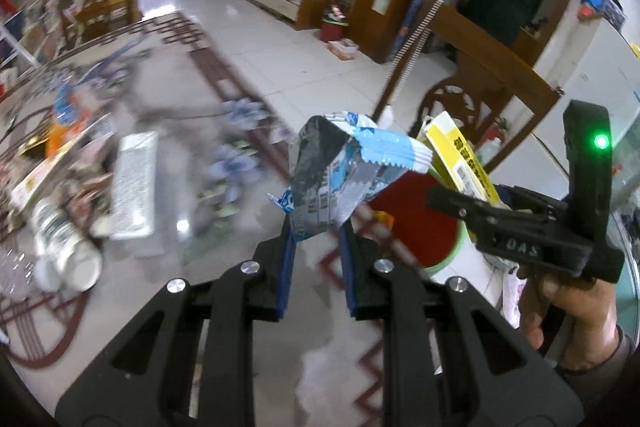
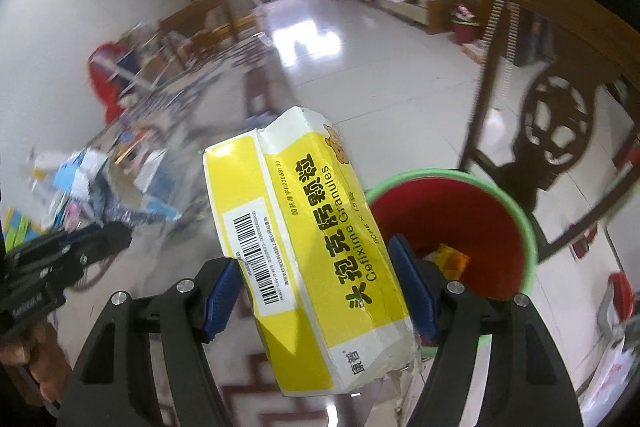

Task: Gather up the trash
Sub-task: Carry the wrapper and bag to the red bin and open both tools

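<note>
My left gripper (image 1: 316, 227) is shut on a crumpled blue and silver wrapper (image 1: 340, 175), held up in the air over the table edge. My right gripper (image 2: 316, 275) is shut on a yellow and white medicine box (image 2: 304, 247), which also shows in the left wrist view (image 1: 460, 159). A red bin with a green rim (image 2: 452, 227) stands just right of the box, with an orange scrap (image 2: 452, 259) inside. In the left wrist view the bin (image 1: 420, 227) lies behind the wrapper. The right gripper (image 1: 480, 215) is to the right of the left one.
A glass table (image 1: 160, 247) holds clutter at the left: a white bottle (image 1: 64, 247), a white keyboard-like slab (image 1: 134, 187), boxes and packets (image 1: 64, 131). A carved wooden chair (image 2: 560, 107) stands behind the bin. Tiled floor (image 1: 280, 39) stretches beyond.
</note>
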`<state>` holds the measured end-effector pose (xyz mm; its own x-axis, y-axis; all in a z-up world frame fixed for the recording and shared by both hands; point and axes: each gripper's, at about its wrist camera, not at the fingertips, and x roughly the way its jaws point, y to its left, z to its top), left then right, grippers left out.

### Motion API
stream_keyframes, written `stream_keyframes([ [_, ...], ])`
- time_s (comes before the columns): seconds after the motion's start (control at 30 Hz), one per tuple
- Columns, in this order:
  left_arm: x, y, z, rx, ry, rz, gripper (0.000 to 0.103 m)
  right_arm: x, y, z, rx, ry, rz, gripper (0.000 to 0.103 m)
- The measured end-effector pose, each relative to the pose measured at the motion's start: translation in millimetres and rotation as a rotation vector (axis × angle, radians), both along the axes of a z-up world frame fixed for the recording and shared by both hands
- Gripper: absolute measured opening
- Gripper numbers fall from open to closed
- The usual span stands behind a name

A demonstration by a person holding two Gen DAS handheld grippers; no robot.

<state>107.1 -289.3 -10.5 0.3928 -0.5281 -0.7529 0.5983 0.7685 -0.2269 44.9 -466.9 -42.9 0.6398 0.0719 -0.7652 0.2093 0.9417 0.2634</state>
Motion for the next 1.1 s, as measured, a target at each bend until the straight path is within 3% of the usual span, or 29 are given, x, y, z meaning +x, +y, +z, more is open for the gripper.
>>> stream_keyframes([
  [0.23, 6.7, -55.7, -3.5, -0.029, 0.049, -0.075, 0.020, -12.4, -50.2, 0.6, 0.027, -0.001, -0.113, 0.068],
  [0.47, 14.2, -100.0, -18.6, -0.072, 0.151, -0.137, 0.021, -22.1, -88.0, -6.0, 0.044, 0.007, -0.192, 0.068],
  [0.93, 36.4, -139.9, -51.5, -0.116, 0.356, -0.177, 0.022, -21.8, -130.8, -11.0, 0.106, 0.014, -0.282, 0.068],
  [1.0, 36.5, -140.8, -53.5, -0.120, 0.364, -0.170, 0.030, -20.5, -131.1, -9.6, 0.106, 0.010, -0.282, 0.069],
  [1.03, 36.9, -141.0, -53.4, -0.122, 0.365, -0.168, 0.044, -19.4, -130.4, -9.3, 0.104, 0.010, -0.280, 0.069],
  [1.07, 37.3, -140.1, -53.6, -0.124, 0.366, -0.158, 0.071, -17.8, -129.7, -9.7, 0.102, 0.013, -0.277, 0.070],
  [1.1, 37.7, -137.7, -53.4, -0.126, 0.362, -0.140, 0.085, -16.6, -128.6, -9.9, 0.100, 0.015, -0.276, 0.072],
])
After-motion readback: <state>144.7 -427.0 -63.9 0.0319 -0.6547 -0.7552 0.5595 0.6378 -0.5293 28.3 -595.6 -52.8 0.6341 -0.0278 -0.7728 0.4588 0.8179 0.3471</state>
